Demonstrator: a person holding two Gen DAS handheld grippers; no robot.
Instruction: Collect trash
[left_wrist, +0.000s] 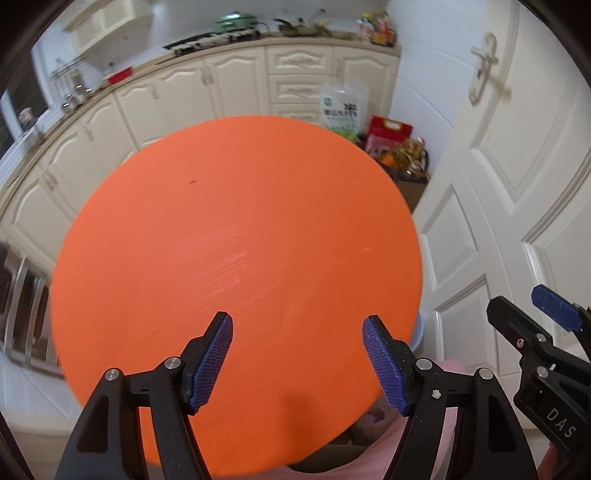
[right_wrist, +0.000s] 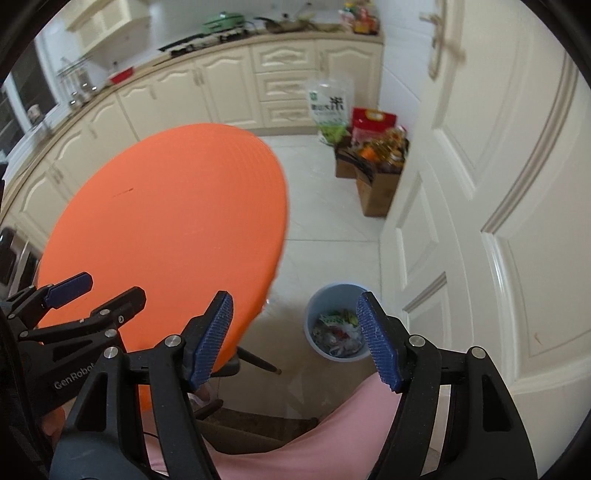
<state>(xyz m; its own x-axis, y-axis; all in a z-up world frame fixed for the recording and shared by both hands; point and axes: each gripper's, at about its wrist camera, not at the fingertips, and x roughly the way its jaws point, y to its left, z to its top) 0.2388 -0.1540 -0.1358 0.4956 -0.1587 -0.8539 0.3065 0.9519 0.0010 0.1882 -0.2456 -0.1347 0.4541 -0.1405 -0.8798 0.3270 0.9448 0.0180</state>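
A round orange table fills the left wrist view and the left of the right wrist view; its top is bare. My left gripper is open and empty above its near edge. My right gripper is open and empty, to the right of the table. Past it, on the floor, stands a light blue bin holding crumpled wrappers. The right gripper shows at the right edge of the left wrist view. The left gripper shows at the left of the right wrist view.
A white panelled door stands on the right. Cream kitchen cabinets run along the back. Cardboard boxes and food bags sit in the far corner. White tiled floor lies between. The person's pink clothing is below.
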